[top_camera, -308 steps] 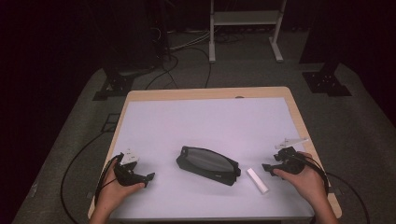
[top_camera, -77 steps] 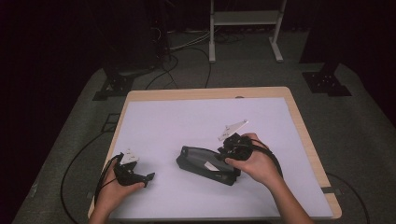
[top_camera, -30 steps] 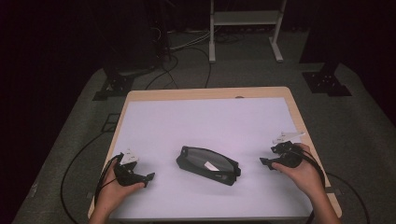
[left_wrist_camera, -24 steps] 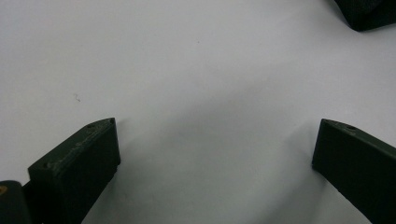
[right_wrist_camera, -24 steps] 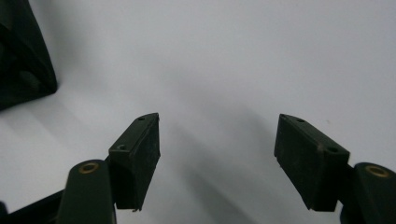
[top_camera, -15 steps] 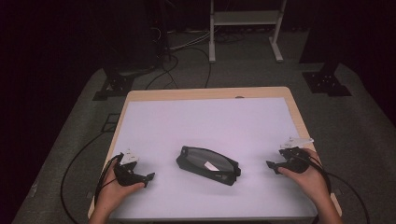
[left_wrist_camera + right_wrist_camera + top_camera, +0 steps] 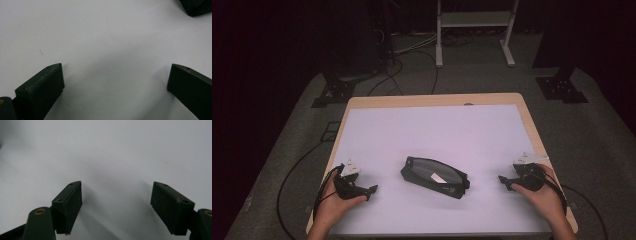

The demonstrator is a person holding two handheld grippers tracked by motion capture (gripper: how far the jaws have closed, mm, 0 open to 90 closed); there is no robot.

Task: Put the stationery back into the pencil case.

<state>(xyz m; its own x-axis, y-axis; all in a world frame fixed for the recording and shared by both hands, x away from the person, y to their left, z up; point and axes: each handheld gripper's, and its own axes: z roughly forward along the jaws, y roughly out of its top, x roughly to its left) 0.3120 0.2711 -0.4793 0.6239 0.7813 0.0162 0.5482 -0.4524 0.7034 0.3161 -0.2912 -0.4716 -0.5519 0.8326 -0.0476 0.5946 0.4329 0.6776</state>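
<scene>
A black pouch [image 7: 434, 177] lies open in the middle of the white table top [image 7: 437, 130], with a small white object [image 7: 438, 177] showing inside it. My left gripper [image 7: 371, 190] rests on the table at the front left, open and pointing toward the pouch. In the left gripper view its jaws [image 7: 116, 68] stand wide over bare white surface, and a corner of the pouch [image 7: 197, 6] shows at the top right. My right gripper [image 7: 503, 181] sits at the front right, apart from the pouch. Its jaws [image 7: 117, 183] have just been opening, with nothing between them.
The table's wooden rim [image 7: 432, 99] frames the white surface. A white metal stand [image 7: 472, 20] is on the floor behind the table. Black cables [image 7: 292, 170] trail on the grey floor at the left, and dark stand bases [image 7: 562, 85] sit at the back right.
The right hand left the pouch, moved to the front right and sank to the table. The white object that lay beside the pouch now sits inside it. The left gripper kept still.
</scene>
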